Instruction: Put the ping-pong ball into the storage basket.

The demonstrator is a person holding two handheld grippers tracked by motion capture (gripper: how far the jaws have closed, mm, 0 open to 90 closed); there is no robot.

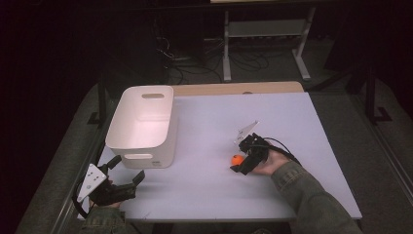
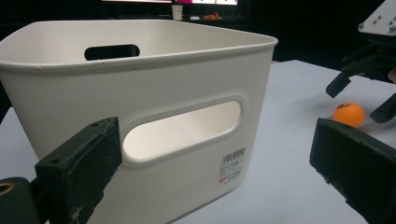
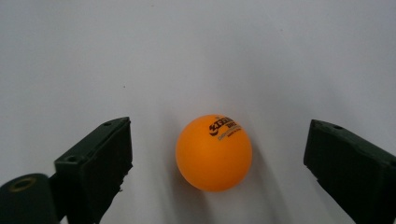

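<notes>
An orange table-tennis ball [image 3: 214, 153] with dark print lies on the white table. It sits between the two jaws of my right gripper [image 3: 217, 161], which stand apart from it on both sides without touching. From above, the ball [image 1: 237, 159] is right of the table's middle, under the right gripper [image 1: 238, 162]. The left gripper view catches the ball [image 2: 349, 114] farther off. My left gripper [image 1: 127, 170] is open near the table's front left corner, just in front of a white plastic bin [image 1: 146, 105]. Its jaws frame the bin's handle slot [image 2: 183, 129].
The white bin [image 2: 140, 56] holds nothing that I can see and stands at the left of the table [image 1: 292, 122]. A wooden strip [image 1: 234, 88] runs along the table's far edge. Beyond it are a white metal stand [image 1: 265, 34] and cables on the floor.
</notes>
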